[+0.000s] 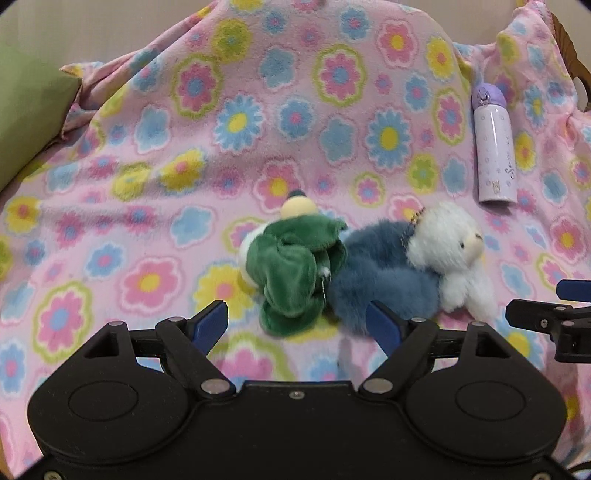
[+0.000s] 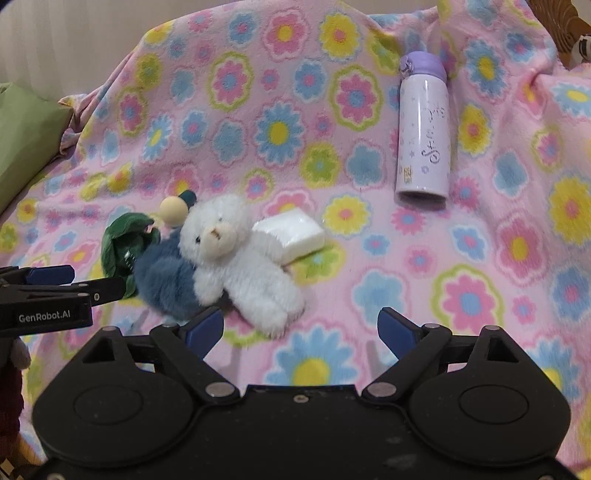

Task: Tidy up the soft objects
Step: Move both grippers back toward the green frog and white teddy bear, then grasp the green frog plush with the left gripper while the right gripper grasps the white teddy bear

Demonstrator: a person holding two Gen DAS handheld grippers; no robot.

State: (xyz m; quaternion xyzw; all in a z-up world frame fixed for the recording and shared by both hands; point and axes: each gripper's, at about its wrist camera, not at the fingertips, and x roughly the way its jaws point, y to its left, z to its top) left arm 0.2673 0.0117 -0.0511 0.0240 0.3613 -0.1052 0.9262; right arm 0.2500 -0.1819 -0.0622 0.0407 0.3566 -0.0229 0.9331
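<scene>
Three plush toys lie bunched together on a pink floral blanket [image 1: 166,155]: a green one [image 1: 291,269] with a cream ball head, a blue furry one [image 1: 384,269] and a white bear [image 1: 450,251]. My left gripper [image 1: 295,317] is open just in front of them; the green toy's lower end sits at its fingertips and the pads do not press it. In the right wrist view the white bear [image 2: 236,258] lies on its back against the blue toy [image 2: 166,284] and the green toy [image 2: 122,247]. My right gripper [image 2: 301,325] stands open just short of the bear's legs.
A lilac bottle [image 2: 423,136] lies on the blanket at the back right. A white soft packet [image 2: 291,232] rests behind the bear. A green pillow [image 1: 26,110] is at the left edge. A wicker basket [image 2: 565,22] shows at the top right corner.
</scene>
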